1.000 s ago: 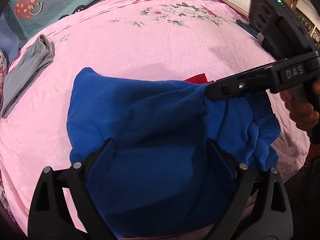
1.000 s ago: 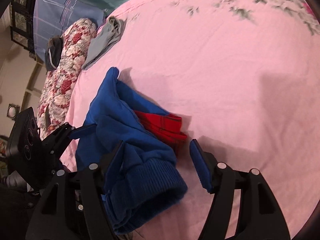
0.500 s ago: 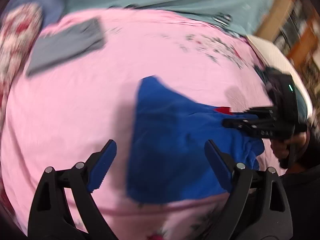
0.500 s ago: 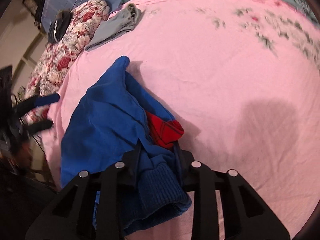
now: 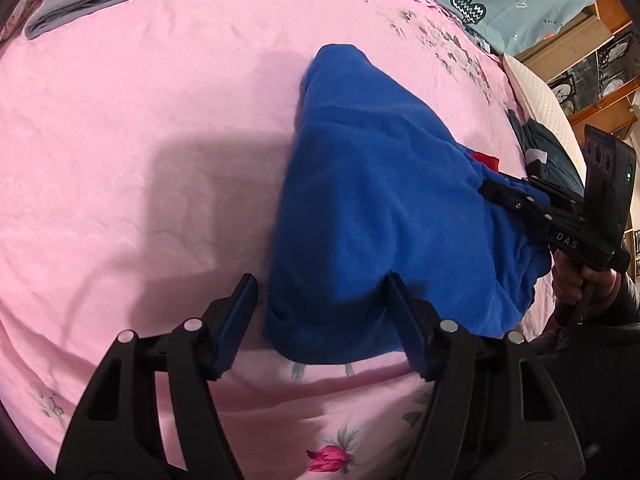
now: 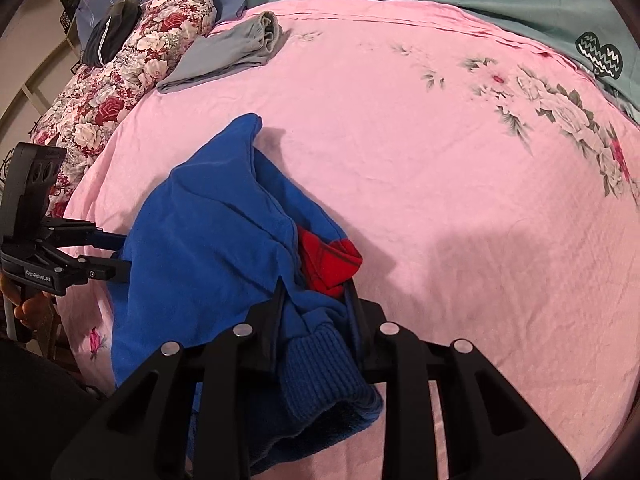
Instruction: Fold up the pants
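The blue pants [image 5: 380,208] lie bunched on the pink bed [image 5: 140,140], near its front edge. A red piece [image 6: 328,264] shows from inside the folds, on the right side of the heap. No container is in view.

The right tongs [image 6: 316,300] are clamped on the pants close to the ribbed cuff [image 6: 324,364], with cloth pressed between the two fingers. The person's right hand [image 5: 580,284] holds the handle from below, at the right edge of the bed, and the tongs lie nearly level over the cloth.

The left tongs [image 5: 320,312] stand apart, low over the bed. The left corner of the pants lies between the fingers; the right finger [image 5: 404,320] rests on the cloth, and the left finger [image 5: 236,320] is just beside it over the sheet.

One grey garment [image 6: 228,56] lies folded at the far side of the bed, well apart from the pants. One flowered roll [image 6: 120,76] lies beside it, with a dark thing [image 6: 112,32] on top.
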The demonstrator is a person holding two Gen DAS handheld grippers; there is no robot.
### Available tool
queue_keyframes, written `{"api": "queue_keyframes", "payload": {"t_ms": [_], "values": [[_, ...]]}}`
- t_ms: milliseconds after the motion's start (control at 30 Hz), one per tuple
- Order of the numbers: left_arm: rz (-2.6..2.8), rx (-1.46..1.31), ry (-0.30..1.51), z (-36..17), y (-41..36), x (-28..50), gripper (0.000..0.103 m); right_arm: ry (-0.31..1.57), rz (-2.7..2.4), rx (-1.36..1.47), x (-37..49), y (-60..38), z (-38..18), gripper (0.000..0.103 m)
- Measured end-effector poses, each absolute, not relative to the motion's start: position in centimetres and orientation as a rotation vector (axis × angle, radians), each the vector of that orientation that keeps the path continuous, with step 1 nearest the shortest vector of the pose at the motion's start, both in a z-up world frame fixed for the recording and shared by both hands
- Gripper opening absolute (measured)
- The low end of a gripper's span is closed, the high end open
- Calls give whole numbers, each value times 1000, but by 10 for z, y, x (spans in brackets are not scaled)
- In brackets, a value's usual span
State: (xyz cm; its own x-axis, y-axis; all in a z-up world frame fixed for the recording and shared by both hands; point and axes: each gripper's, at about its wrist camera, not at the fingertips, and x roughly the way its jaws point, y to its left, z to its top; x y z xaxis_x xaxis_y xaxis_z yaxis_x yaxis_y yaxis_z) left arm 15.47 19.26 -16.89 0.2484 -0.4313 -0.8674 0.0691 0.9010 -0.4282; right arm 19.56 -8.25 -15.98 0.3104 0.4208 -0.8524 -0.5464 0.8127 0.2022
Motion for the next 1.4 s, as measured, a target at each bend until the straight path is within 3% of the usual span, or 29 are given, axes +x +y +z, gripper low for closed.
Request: {"api": "queue_keyframes", "payload": {"t_ms": [200,367,633,1000,1200,1400], "values": [[-338,-302,1229,-153,184,141,29,1019,635,-112,186,-85,-146,25],[-277,-303,1154,-128,181,125,19,938,651,-147,173,-84,-125,23],[-190,-352,999,-69,206,103,18,770,707,-230,167,-63,-74,23],[-154,-279,770,3,372,194,18,592,754,-266,286,115,3,23],[-154,-238,753,-8,450,280,18,667,709,-282,386,213,-4,23],[-141,-285,835,-62,486,346,18,796,670,-375,454,269,-47,23]]}}
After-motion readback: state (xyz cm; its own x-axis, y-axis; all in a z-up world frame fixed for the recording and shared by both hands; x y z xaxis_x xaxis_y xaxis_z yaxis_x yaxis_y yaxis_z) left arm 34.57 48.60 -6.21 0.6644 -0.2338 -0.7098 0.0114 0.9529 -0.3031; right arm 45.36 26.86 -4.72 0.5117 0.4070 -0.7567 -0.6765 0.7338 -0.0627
